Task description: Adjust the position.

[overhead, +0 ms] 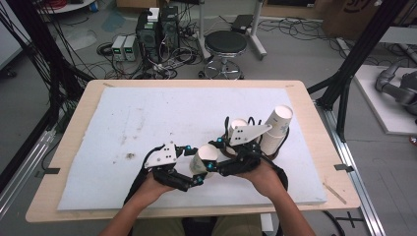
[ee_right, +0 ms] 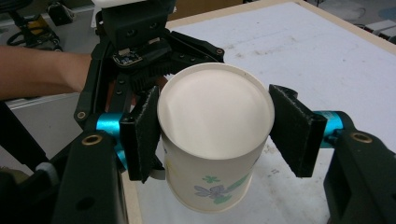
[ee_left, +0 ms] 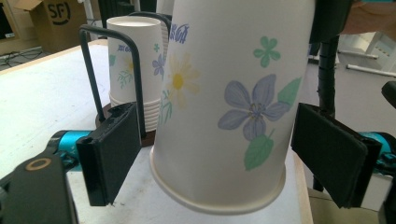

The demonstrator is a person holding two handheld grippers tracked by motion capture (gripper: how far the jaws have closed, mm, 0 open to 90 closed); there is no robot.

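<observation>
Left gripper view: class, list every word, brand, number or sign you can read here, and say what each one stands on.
"SF": printed on the cardboard box at the top left.
Blue script near the top of the near paper cup: too blurred to read.
Blue script on the cup stack behind it: too blurred to read.
No numbers or other signs are readable.

free: foam mat (overhead: 147,123) left | blocked: cup rack (overhead: 275,129) right
</observation>
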